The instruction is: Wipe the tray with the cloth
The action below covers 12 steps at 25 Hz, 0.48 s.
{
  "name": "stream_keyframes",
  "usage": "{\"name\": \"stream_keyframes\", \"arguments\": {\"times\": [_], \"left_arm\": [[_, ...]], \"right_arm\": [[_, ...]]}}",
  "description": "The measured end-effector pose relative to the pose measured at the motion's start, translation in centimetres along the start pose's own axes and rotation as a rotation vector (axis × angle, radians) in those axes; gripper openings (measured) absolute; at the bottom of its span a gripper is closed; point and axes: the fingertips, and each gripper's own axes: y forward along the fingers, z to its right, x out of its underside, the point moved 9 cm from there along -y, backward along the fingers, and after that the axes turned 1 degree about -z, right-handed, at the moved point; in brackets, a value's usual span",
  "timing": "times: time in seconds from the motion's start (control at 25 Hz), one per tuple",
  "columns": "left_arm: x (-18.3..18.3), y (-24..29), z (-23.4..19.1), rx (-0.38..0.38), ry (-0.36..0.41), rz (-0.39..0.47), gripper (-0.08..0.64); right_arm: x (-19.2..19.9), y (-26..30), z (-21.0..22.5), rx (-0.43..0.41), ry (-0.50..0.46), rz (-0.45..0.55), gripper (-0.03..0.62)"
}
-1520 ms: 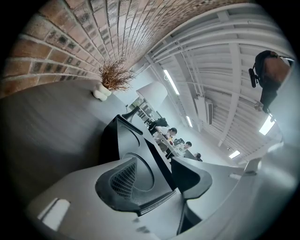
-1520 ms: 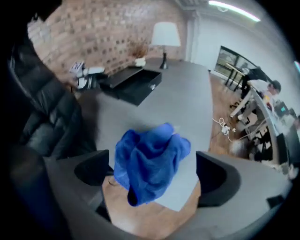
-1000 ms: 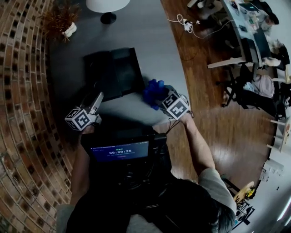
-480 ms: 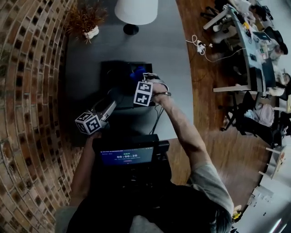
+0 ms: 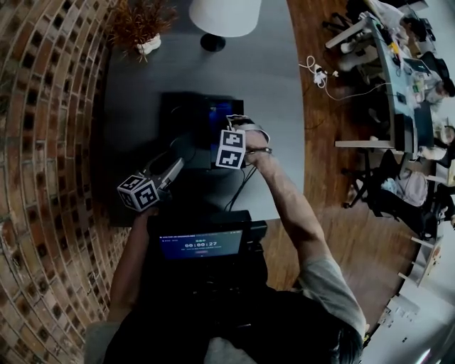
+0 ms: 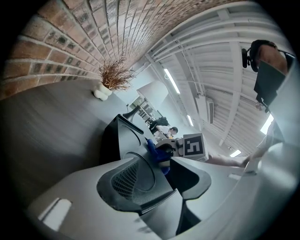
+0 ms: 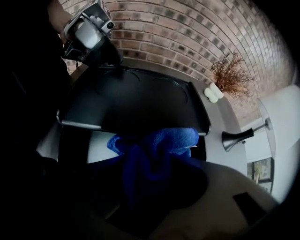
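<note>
Closing again on the bunched blue cloth (image 7: 154,143), your right gripper (image 5: 222,126) has swung in from beside the tray (image 5: 178,114) and now points down over its far right corner. Your left gripper (image 5: 178,165), tightening, clamps the near left edge. Wiping looks ready to begin.

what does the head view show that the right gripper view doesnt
Only the head view: the timer screen, the wooden floor and the office desks. Only the right gripper view: the cloth bunched between the right gripper's jaws, which have just been closing. Both: the black tray, the plant, the lamp base and the brick wall.
</note>
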Motion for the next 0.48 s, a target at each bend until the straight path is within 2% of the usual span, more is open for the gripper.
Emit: {"name": "stream_keyframes", "arguments": {"times": [0.08, 0.16, 0.2, 0.28, 0.32, 0.36, 0.4, 0.48], "left_arm": [[-0.1, -0.1, 0.0, -0.003, -0.001, 0.003, 0.215], [-0.1, -0.1, 0.1, -0.005, -0.001, -0.001, 0.213], [-0.1, -0.1, 0.1, -0.005, -0.003, -0.004, 0.215], [0.0, 0.0, 0.2, 0.000, -0.010, -0.003, 0.213], [0.0, 0.1, 0.2, 0.003, -0.015, 0.000, 0.213], [0.0, 0.2, 0.3, 0.006, -0.018, 0.001, 0.215], [-0.1, 0.4, 0.3, 0.007, -0.016, 0.000, 0.213], [-0.2, 0.6, 0.3, 0.009, -0.005, -0.002, 0.213]], "right_arm": [[-0.4, 0.4, 0.5, 0.027, -0.026, 0.001, 0.205], [-0.5, 0.9, 1.4, 0.080, -0.036, -0.011, 0.173], [-0.3, 1.1, 2.4, 0.129, 0.003, -0.027, 0.164], [0.0, 1.6, 4.6, 0.216, 0.158, -0.054, 0.163], [-0.2, 1.8, 5.3, 0.237, 0.223, -0.060, 0.163], [-0.6, 2.1, 5.4, 0.247, 0.244, -0.065, 0.161], [-1.2, 2.3, 5.0, 0.248, 0.214, -0.068, 0.161], [-1.9, 2.2, 3.5, 0.196, 0.048, -0.050, 0.159]]}}
